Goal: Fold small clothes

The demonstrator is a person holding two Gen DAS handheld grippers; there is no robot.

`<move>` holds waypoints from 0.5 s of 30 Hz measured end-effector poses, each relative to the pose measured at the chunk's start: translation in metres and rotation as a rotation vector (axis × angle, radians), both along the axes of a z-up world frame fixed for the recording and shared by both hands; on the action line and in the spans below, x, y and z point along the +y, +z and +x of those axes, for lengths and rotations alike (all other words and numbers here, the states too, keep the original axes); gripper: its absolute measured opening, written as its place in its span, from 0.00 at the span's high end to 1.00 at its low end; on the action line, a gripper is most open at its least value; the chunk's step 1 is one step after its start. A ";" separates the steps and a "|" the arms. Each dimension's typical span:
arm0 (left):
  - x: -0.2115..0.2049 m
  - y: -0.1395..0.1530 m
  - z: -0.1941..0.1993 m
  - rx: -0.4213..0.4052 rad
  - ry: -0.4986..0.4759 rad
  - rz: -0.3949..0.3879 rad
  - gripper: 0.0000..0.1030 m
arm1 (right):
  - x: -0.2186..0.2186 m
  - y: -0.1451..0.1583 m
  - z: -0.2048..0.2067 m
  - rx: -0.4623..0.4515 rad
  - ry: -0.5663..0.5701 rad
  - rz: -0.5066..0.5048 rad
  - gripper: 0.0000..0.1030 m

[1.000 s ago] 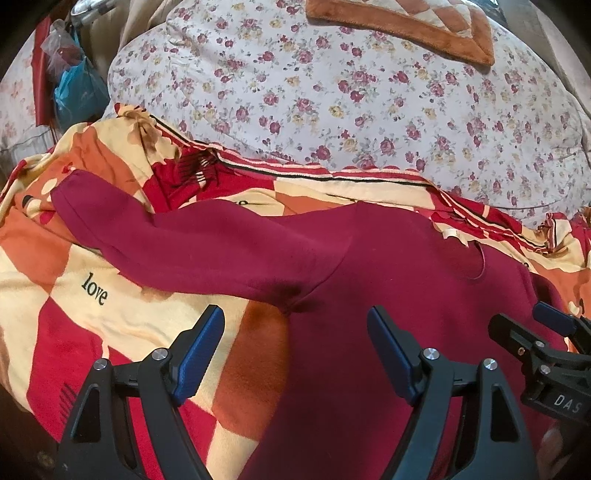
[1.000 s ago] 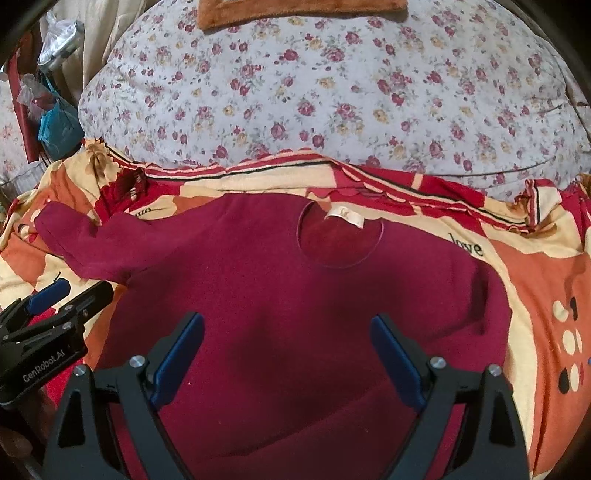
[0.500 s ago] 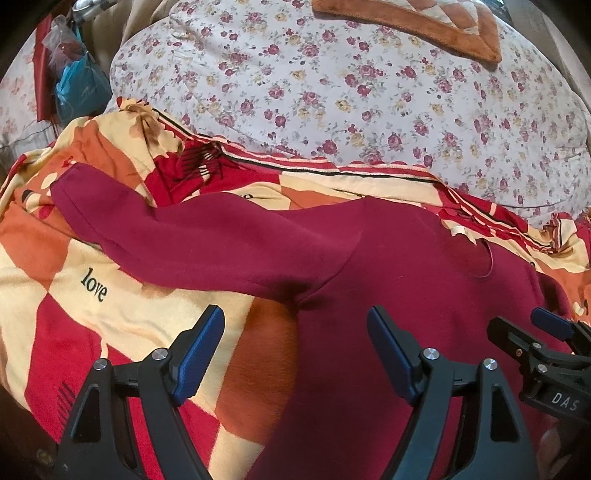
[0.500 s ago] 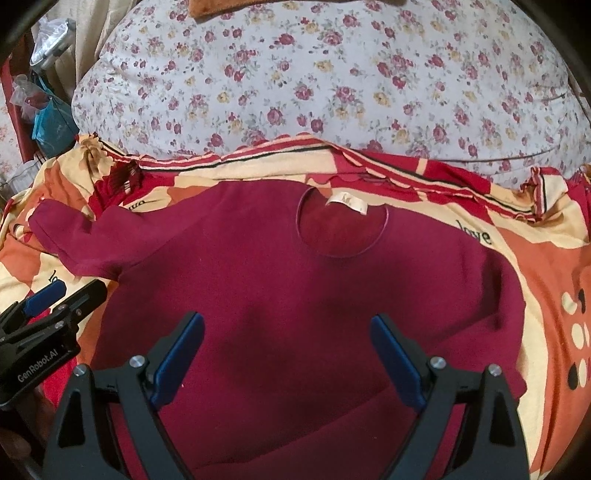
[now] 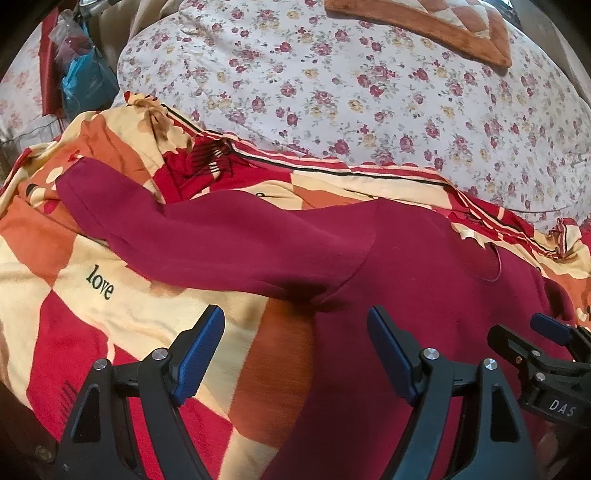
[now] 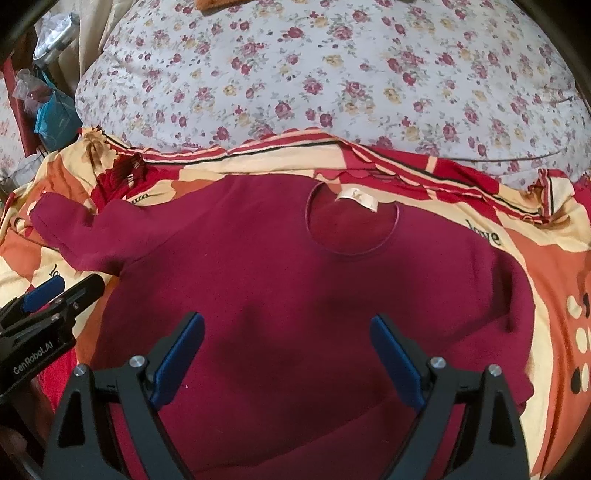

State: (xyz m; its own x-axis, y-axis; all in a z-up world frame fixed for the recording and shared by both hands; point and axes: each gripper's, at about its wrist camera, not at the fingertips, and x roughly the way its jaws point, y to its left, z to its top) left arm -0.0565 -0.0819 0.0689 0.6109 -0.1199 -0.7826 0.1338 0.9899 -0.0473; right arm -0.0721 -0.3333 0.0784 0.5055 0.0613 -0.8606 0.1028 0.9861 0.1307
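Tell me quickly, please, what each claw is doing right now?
Left claw: open, holding nothing, above the maroon shirt.
Right claw: open, holding nothing, over the shirt's body.

A plain maroon sweater [image 6: 280,295] is seen, with a cream label [image 6: 357,199] at its neckline. Beneath it, a blanket [image 5: 122,314] is patterned in red, orange and pale yellow blocks, edged with red and black stripes, and printed with the black word "love" [image 5: 99,282]. A white quilt [image 6: 332,74] is scattered with dark red and yellow roses. An orange-brown cushion [image 5: 424,22] carries cream patches. Blue pads are set on each black gripper.
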 end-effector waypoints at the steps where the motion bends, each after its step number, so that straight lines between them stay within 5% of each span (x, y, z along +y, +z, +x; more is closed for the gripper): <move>1: 0.001 0.000 0.001 0.001 0.004 -0.001 0.40 | 0.000 0.000 0.000 0.001 0.002 0.000 0.09; 15: 0.012 -0.004 0.008 0.018 0.036 -0.013 0.40 | 0.006 -0.006 0.004 0.020 0.017 -0.005 0.09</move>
State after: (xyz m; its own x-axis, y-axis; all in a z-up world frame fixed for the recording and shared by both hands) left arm -0.0485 -0.0699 0.0649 0.6010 -0.1082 -0.7919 0.0969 0.9934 -0.0621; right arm -0.0678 -0.3276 0.0724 0.4869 0.0659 -0.8709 0.0884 0.9883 0.1243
